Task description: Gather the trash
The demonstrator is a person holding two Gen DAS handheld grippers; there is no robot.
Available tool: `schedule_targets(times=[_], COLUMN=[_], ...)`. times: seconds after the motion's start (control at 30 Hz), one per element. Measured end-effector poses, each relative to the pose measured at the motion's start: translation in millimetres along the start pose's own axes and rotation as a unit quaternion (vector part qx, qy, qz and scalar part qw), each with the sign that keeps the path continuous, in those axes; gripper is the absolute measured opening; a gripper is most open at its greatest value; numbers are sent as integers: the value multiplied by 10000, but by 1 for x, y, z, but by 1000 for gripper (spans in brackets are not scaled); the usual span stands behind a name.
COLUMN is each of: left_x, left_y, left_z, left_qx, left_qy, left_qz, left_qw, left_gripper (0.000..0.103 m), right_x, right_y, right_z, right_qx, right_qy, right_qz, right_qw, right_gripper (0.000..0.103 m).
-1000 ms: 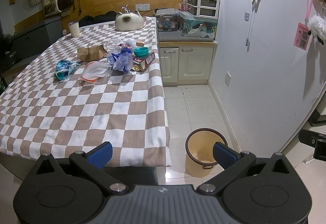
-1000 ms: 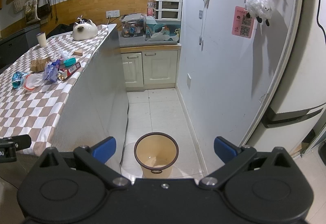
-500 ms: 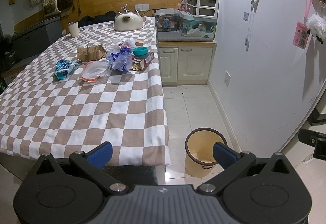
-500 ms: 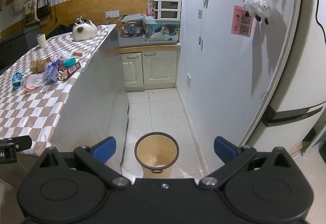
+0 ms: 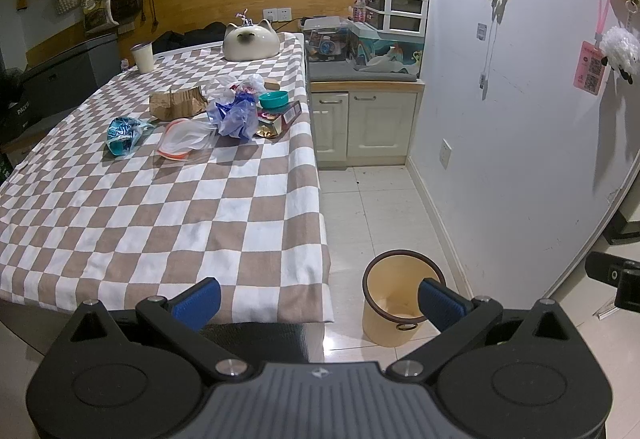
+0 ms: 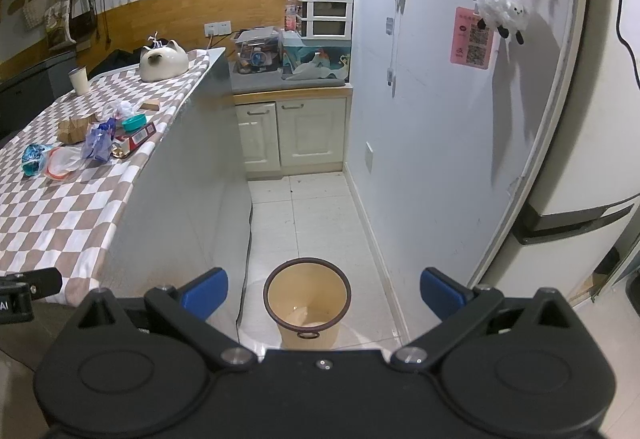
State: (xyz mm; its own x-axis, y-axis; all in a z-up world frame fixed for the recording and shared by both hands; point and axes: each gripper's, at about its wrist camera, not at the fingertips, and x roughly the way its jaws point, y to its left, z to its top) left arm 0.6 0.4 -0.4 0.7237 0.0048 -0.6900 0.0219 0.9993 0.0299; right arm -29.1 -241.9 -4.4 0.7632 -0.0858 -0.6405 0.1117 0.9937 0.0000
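I hold both grippers above the floor at the near end of the table (image 5: 168,223), and neither one carries anything. The left gripper (image 5: 318,301) has its jaws wide apart, with the near edge of the checkered cloth (image 5: 240,279) between and below its blue fingertips (image 5: 198,297). The right gripper (image 6: 324,291) also has its jaws wide apart, and the yellow bin (image 6: 307,303) stands on the tile floor between them in its view.

The trash lies in a group on the far half of the table, well apart from both grippers. I see a blue plastic bag (image 5: 236,117), a teal wrapper (image 5: 122,135), a clear bag with orange edge (image 5: 184,139), a crumpled brown paper bag (image 5: 176,103) and a flat snack box (image 5: 280,119) near the right edge of the table. A teal bowl (image 5: 274,99) sits just beside the box. The bin in the left view (image 5: 400,299) stands on the floor, just beside the table corner.
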Motion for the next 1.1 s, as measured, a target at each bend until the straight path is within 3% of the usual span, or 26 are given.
schedule_targets(times=[1.1], left_x=[1], left_y=[-10], left_z=[-1], left_qx=[23], left_qy=[-58], left_qz=[23], left_qw=[10000], left_gripper=[103], right_x=[0], right_y=[-5], right_z=[-3], right_qx=[71], right_qy=[-2], right_qz=[7], right_qw=[10000], right_gripper=[103])
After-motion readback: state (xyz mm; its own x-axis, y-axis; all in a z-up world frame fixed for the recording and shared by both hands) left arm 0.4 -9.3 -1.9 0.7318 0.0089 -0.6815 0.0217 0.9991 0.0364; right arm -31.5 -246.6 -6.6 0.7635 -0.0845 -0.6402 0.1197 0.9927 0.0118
